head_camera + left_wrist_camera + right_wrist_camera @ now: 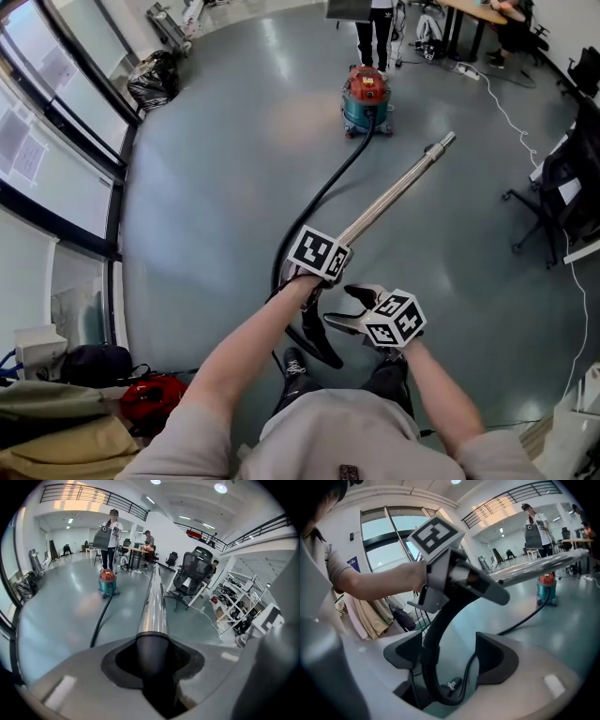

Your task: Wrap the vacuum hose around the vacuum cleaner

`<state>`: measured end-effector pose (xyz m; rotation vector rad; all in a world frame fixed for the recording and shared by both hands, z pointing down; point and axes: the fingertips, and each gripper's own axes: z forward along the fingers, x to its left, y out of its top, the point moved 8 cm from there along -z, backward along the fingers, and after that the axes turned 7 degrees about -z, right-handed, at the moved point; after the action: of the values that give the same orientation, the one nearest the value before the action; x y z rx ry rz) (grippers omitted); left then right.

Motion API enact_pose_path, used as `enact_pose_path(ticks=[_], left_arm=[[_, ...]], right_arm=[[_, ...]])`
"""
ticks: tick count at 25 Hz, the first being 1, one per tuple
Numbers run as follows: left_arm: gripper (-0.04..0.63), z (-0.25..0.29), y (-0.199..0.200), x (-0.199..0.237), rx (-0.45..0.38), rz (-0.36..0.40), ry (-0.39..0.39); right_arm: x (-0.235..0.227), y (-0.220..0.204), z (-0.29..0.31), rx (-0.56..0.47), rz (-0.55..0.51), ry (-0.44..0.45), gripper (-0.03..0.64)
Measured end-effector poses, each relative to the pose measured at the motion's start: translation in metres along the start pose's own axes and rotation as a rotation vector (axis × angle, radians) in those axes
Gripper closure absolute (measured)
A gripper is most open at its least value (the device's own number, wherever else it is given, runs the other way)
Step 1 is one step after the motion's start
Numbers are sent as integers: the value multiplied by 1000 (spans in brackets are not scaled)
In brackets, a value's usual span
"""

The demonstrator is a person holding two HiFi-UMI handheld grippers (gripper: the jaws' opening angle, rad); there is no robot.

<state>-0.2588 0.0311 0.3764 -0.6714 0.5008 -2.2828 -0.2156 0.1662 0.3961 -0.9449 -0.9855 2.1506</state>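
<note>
Vacuum hose between right tongs

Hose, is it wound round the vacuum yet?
No, the hose lies stretched out along the floor, leading away from the vacuum.

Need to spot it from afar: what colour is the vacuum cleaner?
The vacuum cleaner is teal with a red top, clearest in the left gripper view.
</note>
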Motion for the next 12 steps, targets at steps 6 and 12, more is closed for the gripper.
enact_pose_path(ticks=[6, 12], left_arm=[[465, 17, 16, 4, -6, -106, 42], [465, 22, 26, -3, -25, -173, 35]], right_arm=[[10, 0, 39, 34, 11, 13, 250], [7, -8, 47, 65, -32, -62, 354]])
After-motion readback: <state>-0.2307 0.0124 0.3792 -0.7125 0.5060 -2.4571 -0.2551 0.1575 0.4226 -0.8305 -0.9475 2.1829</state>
